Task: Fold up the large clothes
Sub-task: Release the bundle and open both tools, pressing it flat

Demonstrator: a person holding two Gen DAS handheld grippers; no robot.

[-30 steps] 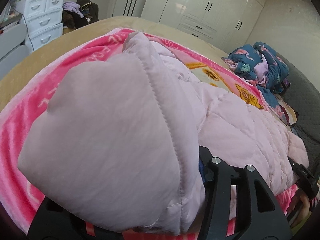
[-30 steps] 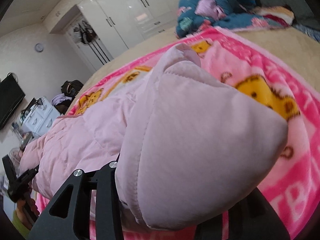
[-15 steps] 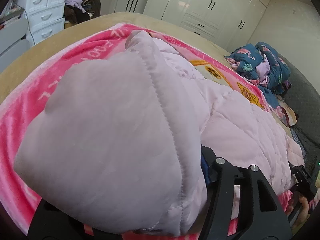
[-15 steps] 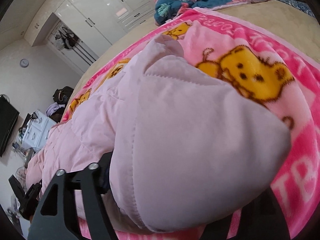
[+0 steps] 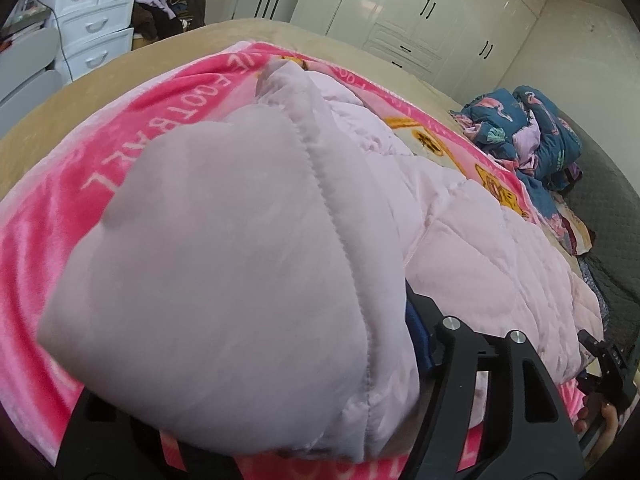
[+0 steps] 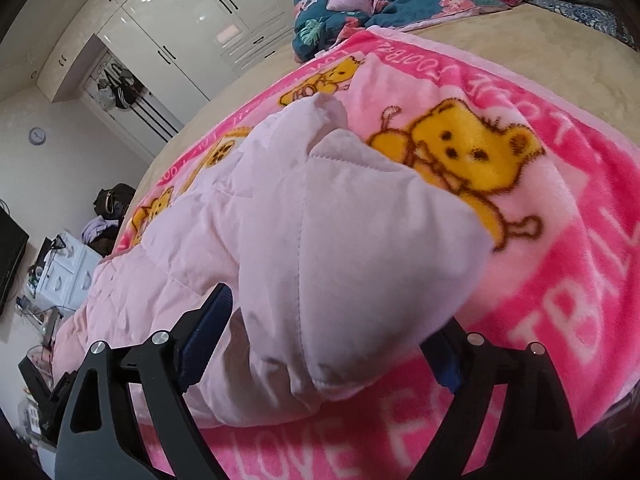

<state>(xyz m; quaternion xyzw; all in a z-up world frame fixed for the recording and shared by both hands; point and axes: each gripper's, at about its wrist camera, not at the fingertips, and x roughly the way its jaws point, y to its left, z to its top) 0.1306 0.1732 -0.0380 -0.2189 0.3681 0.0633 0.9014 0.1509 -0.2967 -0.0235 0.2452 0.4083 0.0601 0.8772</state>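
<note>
A pale pink quilted jacket [image 5: 480, 248] lies spread on a pink teddy-bear blanket [image 5: 132, 128] on a bed. In the left wrist view my left gripper [image 5: 280, 420] is at the near corner of the jacket, and the puffy fabric [image 5: 224, 264] bulges between its jaws and hides the left fingertip. In the right wrist view my right gripper [image 6: 328, 344] has its jaws spread wide around the other corner of the jacket [image 6: 352, 256], which rests on the blanket [image 6: 560, 280] between the blue finger pads [image 6: 204, 332].
A heap of blue patterned bedding [image 5: 532, 136] lies at the bed's far side, also in the right wrist view [image 6: 360, 4]. White wardrobes [image 5: 420, 20] line the wall. A white drawer unit [image 5: 96, 28] and a pile of clothes [image 5: 168, 12] stand beside the bed.
Both grippers have come down toward the bed with the jacket corners. The right gripper's jaws have spread apart and the corner now rests on the blanket.
</note>
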